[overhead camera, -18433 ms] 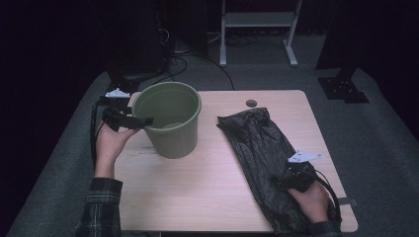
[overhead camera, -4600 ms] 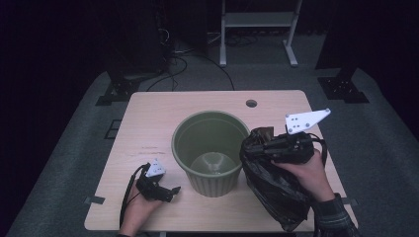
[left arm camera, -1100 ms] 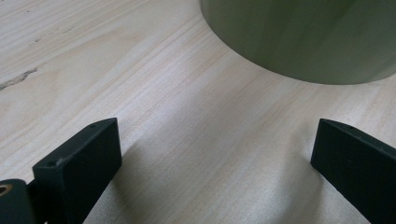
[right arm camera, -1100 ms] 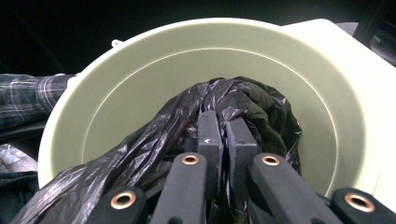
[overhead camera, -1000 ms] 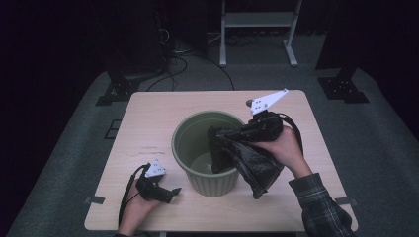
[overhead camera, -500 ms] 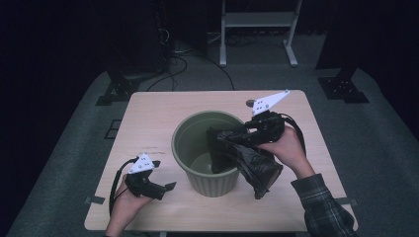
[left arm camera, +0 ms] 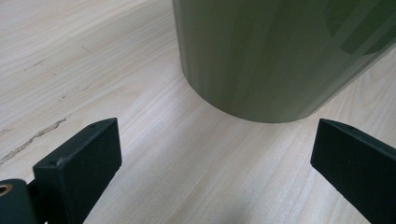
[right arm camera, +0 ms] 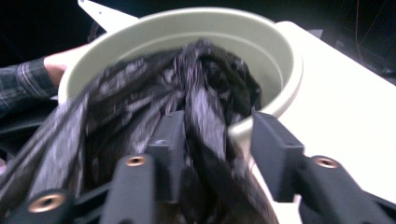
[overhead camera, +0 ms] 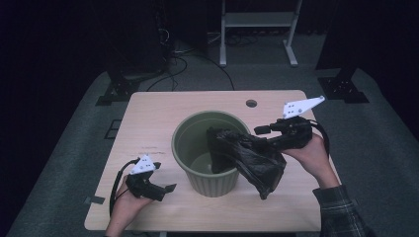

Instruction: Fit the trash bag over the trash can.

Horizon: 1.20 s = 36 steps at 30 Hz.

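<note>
From the high view, a green bucket stands in the middle of the wooden table. The right gripper holds a black bag over the bucket's right rim, part inside and part hanging outside. The left gripper sits low on the table just left of the bucket. In the left gripper view, the jaws are spread wide with nothing between them, and the bucket stands just ahead. In the right gripper view, the jaws pinch the bag at the bucket's rim.
</note>
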{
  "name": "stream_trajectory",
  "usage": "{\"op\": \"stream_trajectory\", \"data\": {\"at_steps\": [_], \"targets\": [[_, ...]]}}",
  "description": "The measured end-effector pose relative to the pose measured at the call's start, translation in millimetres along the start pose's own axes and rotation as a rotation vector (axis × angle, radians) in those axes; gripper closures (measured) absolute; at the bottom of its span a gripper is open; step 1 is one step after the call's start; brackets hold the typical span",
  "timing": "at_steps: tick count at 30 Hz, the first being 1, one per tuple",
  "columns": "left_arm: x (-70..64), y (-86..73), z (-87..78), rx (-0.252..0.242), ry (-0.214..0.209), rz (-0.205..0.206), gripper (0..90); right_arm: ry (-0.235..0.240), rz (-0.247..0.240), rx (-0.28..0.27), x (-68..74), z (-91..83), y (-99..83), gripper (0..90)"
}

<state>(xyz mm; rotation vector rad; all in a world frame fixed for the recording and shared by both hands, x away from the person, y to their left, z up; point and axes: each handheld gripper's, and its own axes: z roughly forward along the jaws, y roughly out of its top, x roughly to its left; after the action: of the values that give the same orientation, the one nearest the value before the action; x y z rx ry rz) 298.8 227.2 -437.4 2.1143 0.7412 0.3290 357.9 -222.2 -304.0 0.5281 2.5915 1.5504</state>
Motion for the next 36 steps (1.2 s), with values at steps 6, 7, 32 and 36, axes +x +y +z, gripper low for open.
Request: {"op": "stream_trajectory", "data": {"at_steps": [6,7,32,36], "targets": [[-2.8,4.4,-4.3,-0.015,-0.003,0.013,0.5,0.027,-0.001,-0.001,-1.1,1.0,-6.6,87.5],[-4.6,6.0,-5.9,-0.022,-0.006,0.009,0.5,0.038,0.007,0.001,-1.9,2.0,-5.9,90.0],[-30.0,72.8,-77.6,-0.131,-0.141,0.146,0.5,0.027,-0.039,0.038,-6.3,49.5,43.8,90.0],[-27.1,88.5,-82.0,-0.156,-0.138,0.174,0.6,0.032,-0.048,0.047,-5.4,56.3,48.9,90.0]]}}
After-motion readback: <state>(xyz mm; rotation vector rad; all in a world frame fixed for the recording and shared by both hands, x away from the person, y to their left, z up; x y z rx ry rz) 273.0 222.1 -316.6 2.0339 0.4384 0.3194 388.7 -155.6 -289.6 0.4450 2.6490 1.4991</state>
